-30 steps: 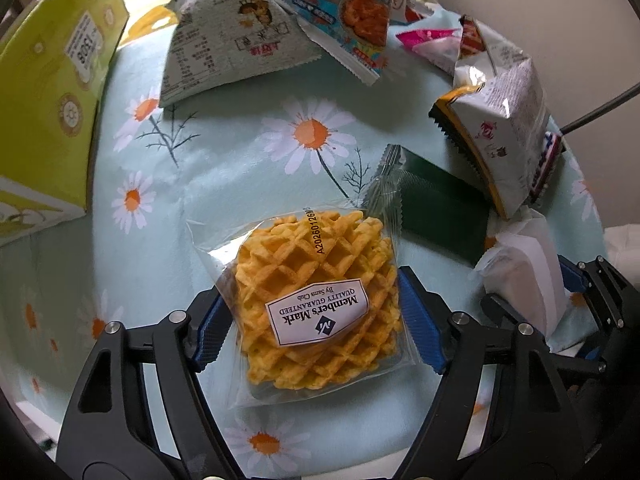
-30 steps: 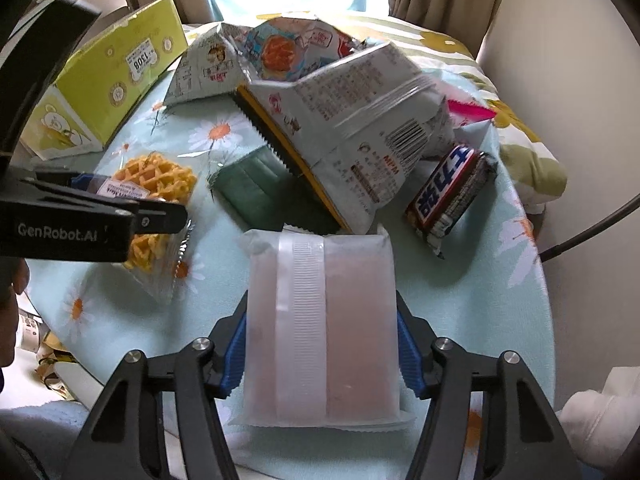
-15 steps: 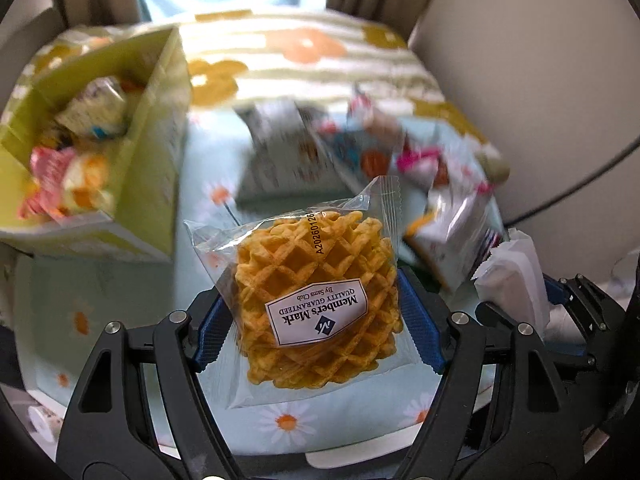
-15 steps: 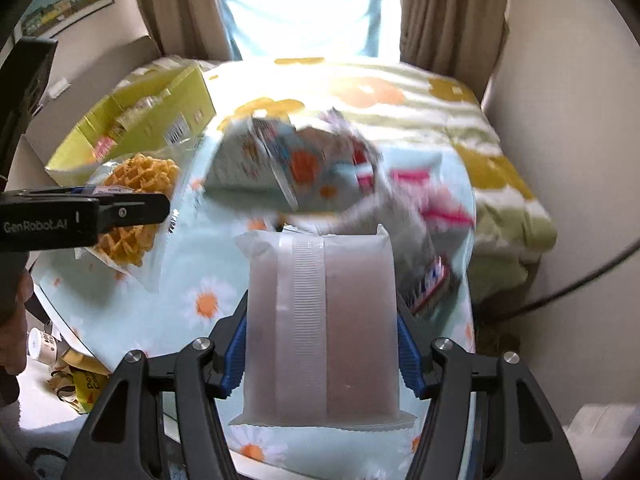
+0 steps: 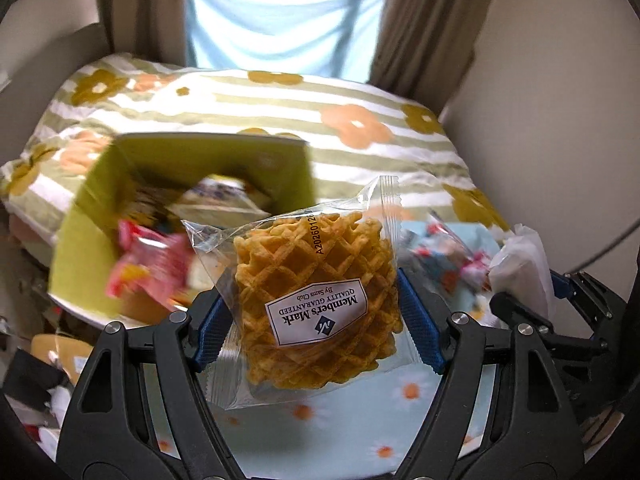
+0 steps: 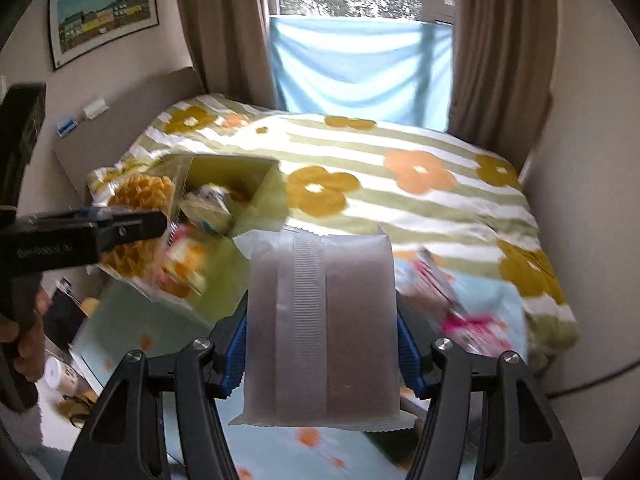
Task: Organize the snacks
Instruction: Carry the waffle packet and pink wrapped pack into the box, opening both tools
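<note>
Carrying two snacks at once: left gripper (image 5: 316,320) pinching a bagged waffle (image 5: 312,300) at centre frame, right gripper (image 6: 322,344) clamped on a frosted pouch (image 6: 320,328) at lower centre. Neither yet dropped into the yellow-green box (image 5: 80,240), upper left of the left view, already holding several blurred wrappers, one pink. More packets (image 6: 460,304) left on the flowered desk (image 5: 360,432) at right, so sorting judged partway done.
</note>
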`<move>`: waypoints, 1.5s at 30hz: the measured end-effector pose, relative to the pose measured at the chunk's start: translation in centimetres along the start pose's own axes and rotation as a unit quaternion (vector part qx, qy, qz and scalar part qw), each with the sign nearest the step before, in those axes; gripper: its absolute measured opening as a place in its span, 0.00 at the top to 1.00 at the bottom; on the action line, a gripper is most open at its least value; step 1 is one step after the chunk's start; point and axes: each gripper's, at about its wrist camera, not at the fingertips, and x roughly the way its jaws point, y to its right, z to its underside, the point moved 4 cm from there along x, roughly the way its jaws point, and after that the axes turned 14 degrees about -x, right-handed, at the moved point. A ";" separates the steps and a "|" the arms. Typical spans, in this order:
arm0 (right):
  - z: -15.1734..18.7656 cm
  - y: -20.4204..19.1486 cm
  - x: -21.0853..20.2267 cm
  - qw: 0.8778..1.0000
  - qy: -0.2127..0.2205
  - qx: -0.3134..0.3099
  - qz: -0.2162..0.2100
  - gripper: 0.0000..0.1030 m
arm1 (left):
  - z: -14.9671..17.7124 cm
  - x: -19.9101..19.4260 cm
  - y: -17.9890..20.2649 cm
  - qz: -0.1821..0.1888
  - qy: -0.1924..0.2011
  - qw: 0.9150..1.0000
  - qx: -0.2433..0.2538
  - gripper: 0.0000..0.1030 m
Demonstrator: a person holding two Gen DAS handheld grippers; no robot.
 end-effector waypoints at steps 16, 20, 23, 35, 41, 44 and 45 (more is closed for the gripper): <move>-9.8 -11.0 11.4 0.999 -0.029 0.018 -0.039 0.44 | -6.1 6.4 -17.4 -0.053 -0.068 0.996 0.005 0.29; -9.5 -11.6 12.7 0.998 -0.050 0.027 -0.032 0.44 | -5.5 8.0 -18.5 -0.045 -0.088 0.995 0.026 0.26; -9.0 -11.7 13.4 0.997 -0.061 0.034 -0.029 0.44 | -4.9 8.5 -19.0 -0.041 -0.094 0.994 0.030 0.12; -7.7 -12.3 14.8 0.995 -0.082 0.037 -0.047 0.44 | -4.6 6.4 -20.9 -0.043 -0.079 0.996 -0.003 0.05; -7.2 -12.6 15.6 0.995 -0.079 0.046 -0.051 0.26 | -4.6 5.8 -21.5 -0.055 -0.073 0.996 -0.024 0.05; -7.0 -12.4 14.7 0.996 -0.060 0.050 -0.047 0.09 | -4.1 5.8 -21.6 -0.054 -0.079 0.995 -0.029 0.05; -6.9 -12.3 14.5 0.996 -0.059 0.048 -0.046 0.09 | -3.9 5.9 -21.7 -0.055 -0.082 0.995 -0.030 0.05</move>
